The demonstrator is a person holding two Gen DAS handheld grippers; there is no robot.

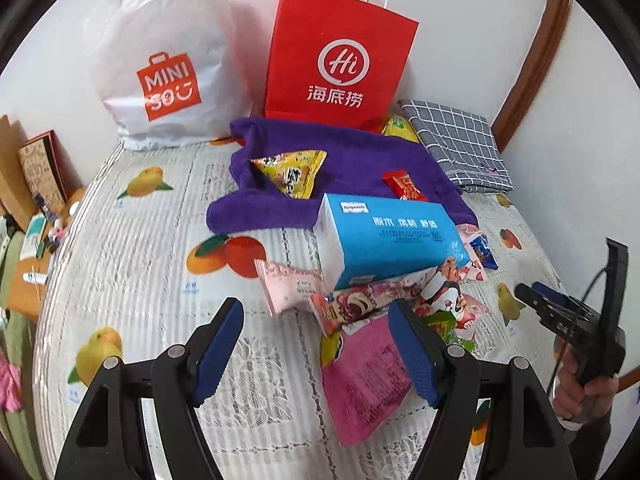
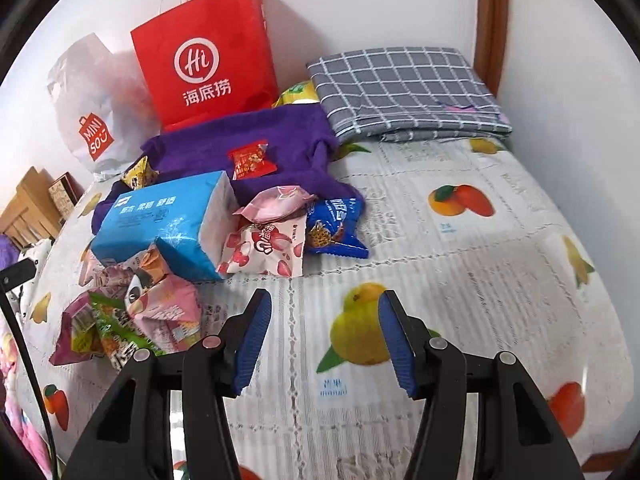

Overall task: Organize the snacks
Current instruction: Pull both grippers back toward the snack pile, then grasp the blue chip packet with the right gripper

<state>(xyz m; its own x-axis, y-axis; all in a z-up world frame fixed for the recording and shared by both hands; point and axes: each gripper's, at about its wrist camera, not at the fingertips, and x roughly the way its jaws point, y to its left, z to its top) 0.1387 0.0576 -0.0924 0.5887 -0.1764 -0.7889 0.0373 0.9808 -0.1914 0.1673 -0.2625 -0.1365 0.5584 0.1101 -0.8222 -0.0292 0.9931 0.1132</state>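
Left wrist view: left claw [image 1: 316, 320] spread, empty, above the pink packet [image 1: 366, 376] lying lengthwise toward it.

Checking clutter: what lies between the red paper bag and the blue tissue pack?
The purple towel, bearing a small red snack packet; the right wrist view shows it best.

The white plastic bag [image 1: 160, 60] carries an orange shopping-bag logo reading "MINI SO" with a smile. On the red paper bag [image 1: 340, 52], a white ring holds "Hi", with "海底捞" beneath. The blue tissue pack [image 1: 392, 236] shows a small brand tag and white Chinese characters, too blurred to read. Snack-wrapper print stays illegible.
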